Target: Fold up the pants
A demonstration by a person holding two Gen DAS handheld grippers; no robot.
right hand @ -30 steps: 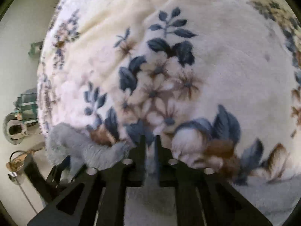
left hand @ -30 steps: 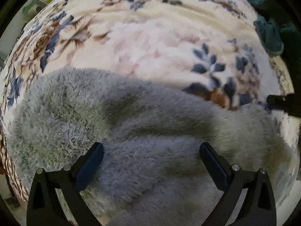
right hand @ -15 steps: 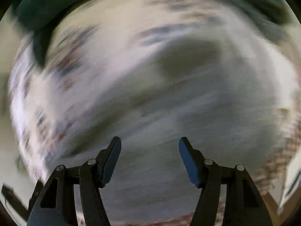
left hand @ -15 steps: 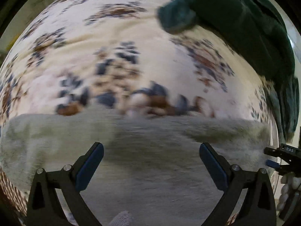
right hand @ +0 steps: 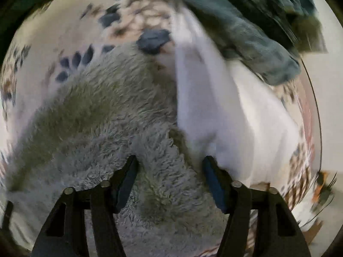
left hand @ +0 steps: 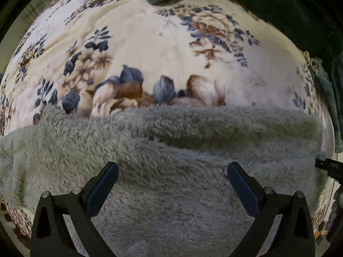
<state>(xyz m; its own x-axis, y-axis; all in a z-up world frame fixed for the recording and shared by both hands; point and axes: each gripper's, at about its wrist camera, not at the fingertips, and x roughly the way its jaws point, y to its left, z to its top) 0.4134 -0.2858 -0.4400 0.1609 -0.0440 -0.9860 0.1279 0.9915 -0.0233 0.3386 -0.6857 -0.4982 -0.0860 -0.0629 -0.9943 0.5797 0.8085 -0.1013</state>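
Pants point(left hand: 171, 160), grey and fleecy, lie spread on the floral blanket point(left hand: 150, 42), their long axis running crosswise under both downward-pointing grippers. Over their middle the left gripper point(left hand: 172, 184) hangs with fingers wide apart and empty; the right gripper point(right hand: 169, 177) is nearer the pants' edge beside white cloth point(right hand: 225, 117), its fingers closing around a raised fold of fleece.

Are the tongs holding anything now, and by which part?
Nothing is held. Left tongs stand open over the grey pants; right tongs are closing around a ridge.
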